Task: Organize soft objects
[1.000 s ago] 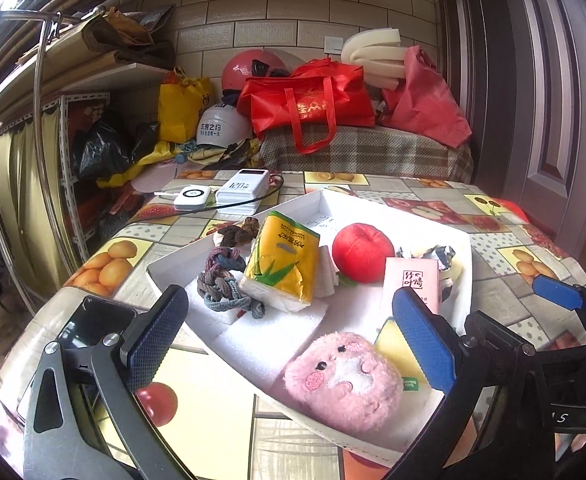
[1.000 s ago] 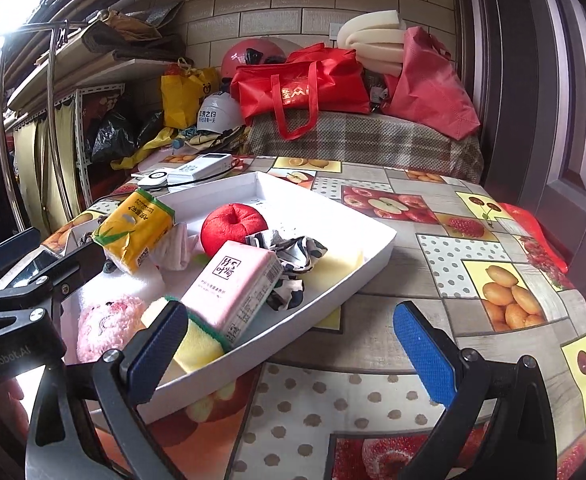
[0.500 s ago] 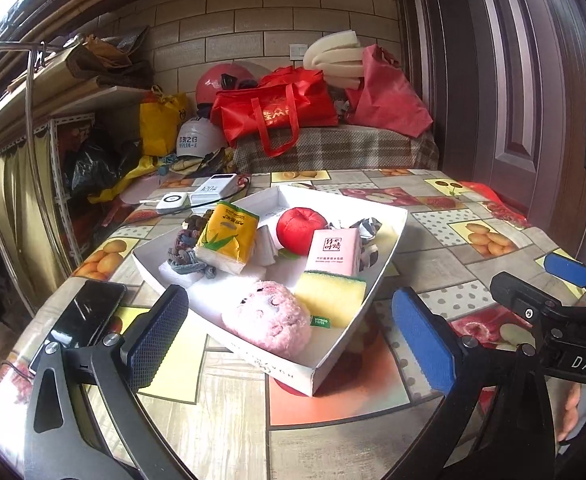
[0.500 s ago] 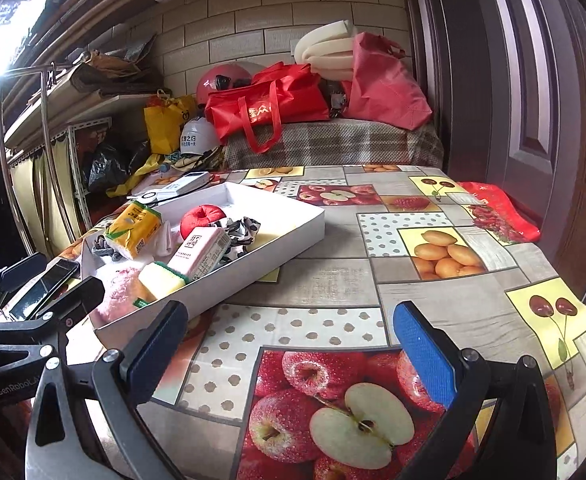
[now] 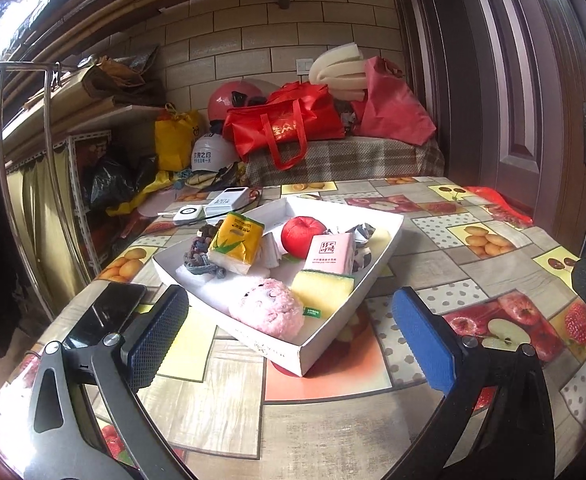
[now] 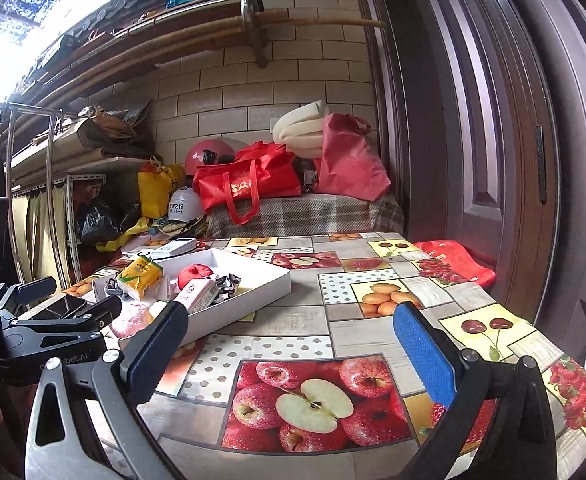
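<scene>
A white tray [image 5: 389, 240] on the fruit-print table holds a pink plush [image 5: 267, 310], a yellow sponge [image 5: 321, 289], a pink tissue pack [image 5: 329, 254], a red plush apple [image 5: 303, 231], a yellow tissue pack [image 5: 235, 243], hair ties [image 5: 199, 258] and a patterned cloth [image 5: 361, 232]. My left gripper [image 5: 289, 338] is open and empty, just in front of the tray's near corner. My right gripper [image 6: 293, 344] is open and empty, over bare table to the right of the tray [image 6: 277, 280].
A black phone [image 5: 105, 316] lies left of the tray. A white power bank [image 5: 227, 201] and a round device [image 5: 188, 213] sit behind it. Red bags [image 5: 289, 124], helmets and a yellow bag pile up beyond the table's far edge. A door [image 6: 493, 160] stands at the right.
Both grippers have pulled back and risen away from the tray, so the tray looks smaller and farther. Both stay open and empty. The objects in the tray have not moved.
</scene>
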Demonstrator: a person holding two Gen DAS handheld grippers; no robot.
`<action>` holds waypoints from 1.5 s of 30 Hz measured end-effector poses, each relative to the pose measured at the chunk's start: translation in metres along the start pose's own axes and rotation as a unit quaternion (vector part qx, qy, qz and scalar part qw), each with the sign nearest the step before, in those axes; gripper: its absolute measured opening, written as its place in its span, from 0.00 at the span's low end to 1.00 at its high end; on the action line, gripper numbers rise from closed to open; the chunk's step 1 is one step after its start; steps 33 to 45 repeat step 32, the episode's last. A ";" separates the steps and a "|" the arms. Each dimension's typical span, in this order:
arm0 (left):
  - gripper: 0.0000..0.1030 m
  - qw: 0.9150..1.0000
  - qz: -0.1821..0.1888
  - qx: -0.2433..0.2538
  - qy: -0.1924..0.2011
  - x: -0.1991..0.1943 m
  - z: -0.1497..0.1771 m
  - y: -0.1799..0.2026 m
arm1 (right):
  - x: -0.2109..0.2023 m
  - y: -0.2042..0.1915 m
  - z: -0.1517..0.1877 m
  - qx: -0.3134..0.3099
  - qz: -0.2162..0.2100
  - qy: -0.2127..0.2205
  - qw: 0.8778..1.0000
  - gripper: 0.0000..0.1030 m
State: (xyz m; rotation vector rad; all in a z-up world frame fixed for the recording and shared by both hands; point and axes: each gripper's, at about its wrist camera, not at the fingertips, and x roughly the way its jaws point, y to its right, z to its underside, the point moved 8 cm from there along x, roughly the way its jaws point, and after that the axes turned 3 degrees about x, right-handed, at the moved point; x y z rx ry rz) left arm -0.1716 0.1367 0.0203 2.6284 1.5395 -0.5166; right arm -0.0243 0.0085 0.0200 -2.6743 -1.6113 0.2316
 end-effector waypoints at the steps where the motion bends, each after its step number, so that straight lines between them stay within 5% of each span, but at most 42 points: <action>1: 1.00 1.000 -0.005 0.005 -0.001 0.000 0.000 0.001 | 0.000 0.003 0.002 0.005 0.005 -0.006 1.000 1.00; 8: 1.00 0.999 -0.039 0.029 0.014 -0.012 -0.001 0.010 | 0.001 0.017 0.016 0.040 0.009 -0.040 0.998 1.00; 45: 1.00 1.000 -0.004 0.023 0.000 -0.010 0.002 0.018 | -0.007 0.020 0.016 0.049 -0.001 -0.028 0.998 1.00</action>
